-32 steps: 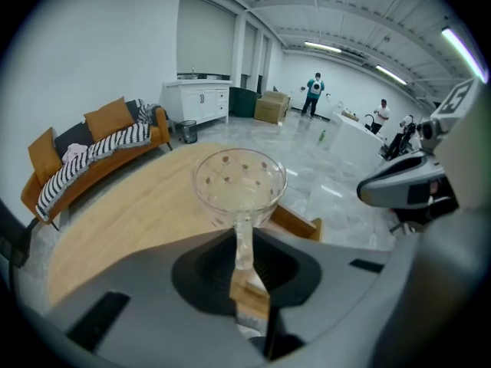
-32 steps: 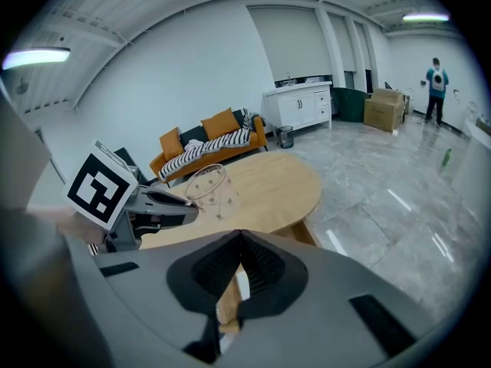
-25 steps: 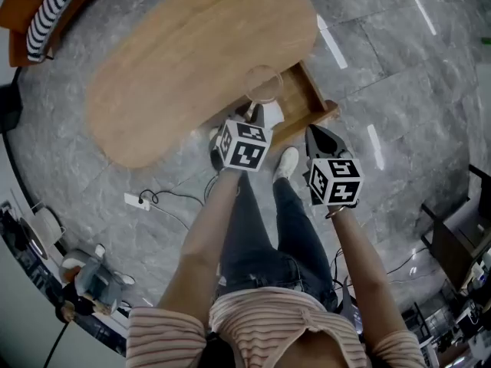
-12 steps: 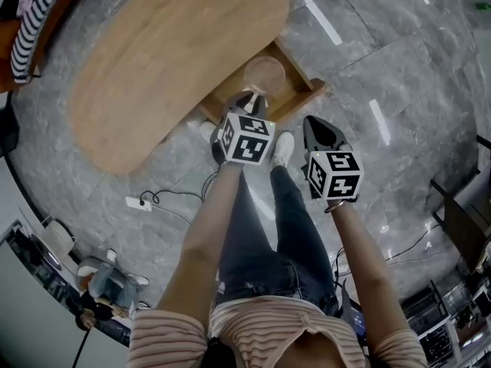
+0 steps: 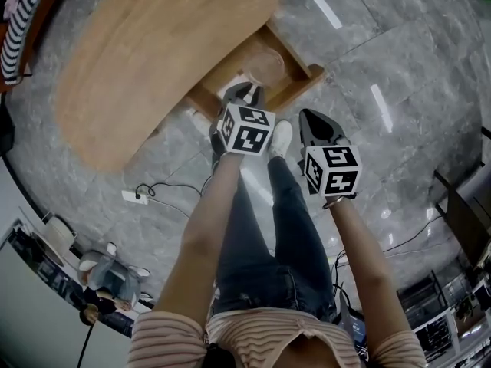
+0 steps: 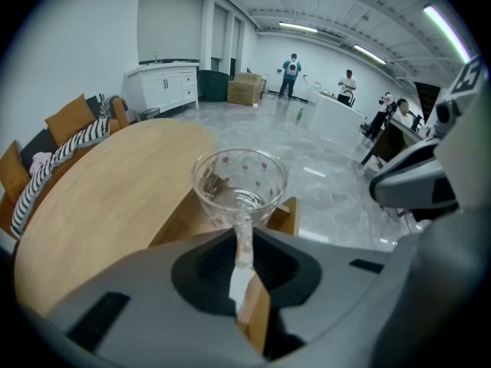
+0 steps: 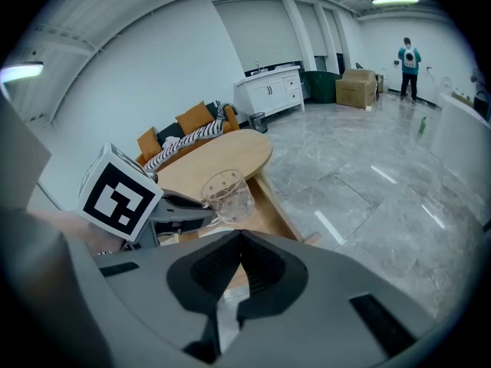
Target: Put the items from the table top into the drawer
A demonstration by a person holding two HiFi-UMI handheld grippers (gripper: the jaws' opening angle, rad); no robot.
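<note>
Left gripper (image 6: 242, 261): jaws closed down to a narrow gap, pinching the thin stem of a clear stemmed glass (image 6: 239, 184). Bowl of the glass points away from the gripper and carries small dark dots. Grip looks firm; the stem sits in the middle of the pads.

Right gripper (image 7: 239, 240): jaws together, nothing between them. In the head view it hangs beside the left one, off the drawer's near right corner.

Glass position: the head view puts the bowl (image 5: 265, 66) over the inside of the open drawer (image 5: 303, 89), towards its near edge. Whether the foot touches the drawer floor cannot be told.

Drawer: pulled out from under the long edge of the oval wooden table (image 5: 153, 44), on the person's side. No other loose item shows on the part of the table top in view.

Step in hand (judgement): placing the glass into the drawer; carry done, release not yet made.

Next move calls for: lowering until the glass rests on the drawer floor, clear of the front wall, then opening the left jaws gently. Stem is slim, so a tilted release risks a topple.
</note>
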